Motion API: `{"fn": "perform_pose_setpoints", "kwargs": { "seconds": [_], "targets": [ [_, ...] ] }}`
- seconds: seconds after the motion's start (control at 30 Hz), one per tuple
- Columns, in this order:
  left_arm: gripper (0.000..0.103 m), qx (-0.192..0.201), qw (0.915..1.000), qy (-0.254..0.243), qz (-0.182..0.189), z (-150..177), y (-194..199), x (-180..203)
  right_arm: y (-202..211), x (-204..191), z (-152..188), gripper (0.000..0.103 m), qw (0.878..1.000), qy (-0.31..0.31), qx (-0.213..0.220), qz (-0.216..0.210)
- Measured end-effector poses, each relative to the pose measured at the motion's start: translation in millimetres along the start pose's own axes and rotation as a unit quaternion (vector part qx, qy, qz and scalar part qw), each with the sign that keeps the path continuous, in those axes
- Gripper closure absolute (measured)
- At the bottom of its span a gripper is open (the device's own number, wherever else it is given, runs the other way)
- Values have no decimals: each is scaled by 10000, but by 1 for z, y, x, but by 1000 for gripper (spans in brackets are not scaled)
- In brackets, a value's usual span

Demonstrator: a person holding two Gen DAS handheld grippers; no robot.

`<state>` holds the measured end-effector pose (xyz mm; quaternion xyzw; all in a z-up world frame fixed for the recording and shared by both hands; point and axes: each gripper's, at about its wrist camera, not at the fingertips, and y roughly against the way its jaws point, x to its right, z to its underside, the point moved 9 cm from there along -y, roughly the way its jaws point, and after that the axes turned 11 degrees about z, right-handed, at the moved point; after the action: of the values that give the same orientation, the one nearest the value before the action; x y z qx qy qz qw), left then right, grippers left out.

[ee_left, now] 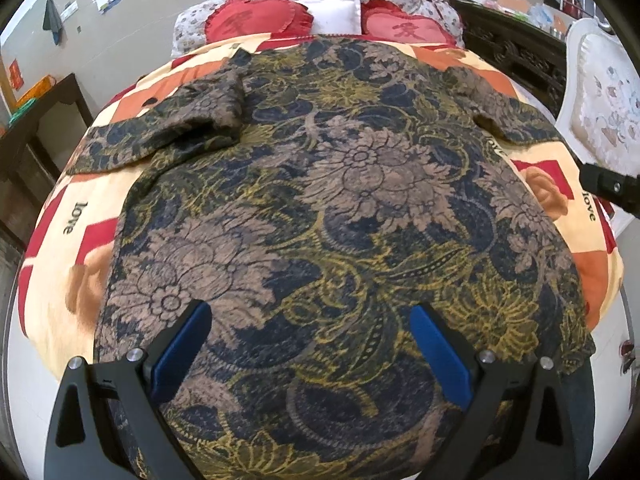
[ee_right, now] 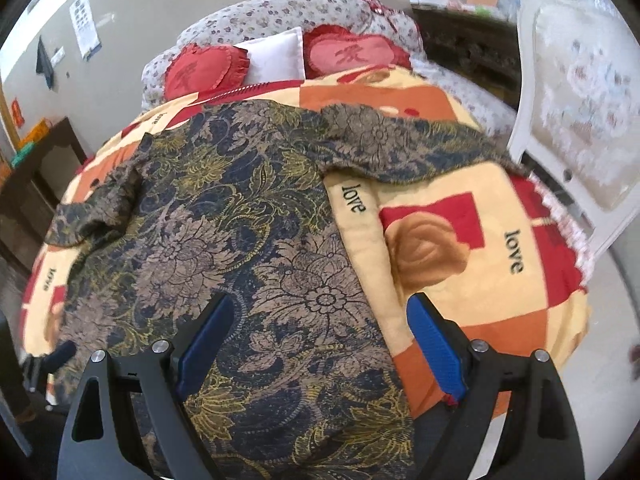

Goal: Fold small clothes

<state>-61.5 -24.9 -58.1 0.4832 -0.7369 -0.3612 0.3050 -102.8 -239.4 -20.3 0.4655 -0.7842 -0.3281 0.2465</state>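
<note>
A dark floral-patterned short-sleeved garment (ee_left: 340, 208) lies spread flat on a red, orange and cream patchwork quilt (ee_right: 500, 240).

The left gripper (ee_left: 310, 320) and right gripper (ee_right: 320, 312) each hover over the garment's near hem, blue pads wide apart, clamping nothing. The right view shows the garment's right edge with bare quilt beside it at centre right; the left view shows cloth nearly edge to edge. Two sleeves spread outward. Two red heart-shaped cushions (ee_left: 256, 20) flank one white pillow (ee_left: 336, 16) at top centre.
</note>
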Motion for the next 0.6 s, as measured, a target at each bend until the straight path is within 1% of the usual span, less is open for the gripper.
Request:
{"fn": "perform_pose_setpoints", "kwargs": {
  "seconds": [0.2,0.33,0.5,0.6],
  "targets": [
    [2,58,9998,180,37,1,1,-17,1,-15,-4,12,9992,200,86,342],
    [2,153,9992,354,90,-3,-2,-29,-1,-23,-6,12,9983,333,50,467],
    [2,173,9983,521,205,-5,-8,-41,-9,-39,-10,12,9966,589,24,577],
    [2,234,9981,541,177,-10,-11,-52,-18,-51,-12,12,9946,772,35,690]
  ]
}}
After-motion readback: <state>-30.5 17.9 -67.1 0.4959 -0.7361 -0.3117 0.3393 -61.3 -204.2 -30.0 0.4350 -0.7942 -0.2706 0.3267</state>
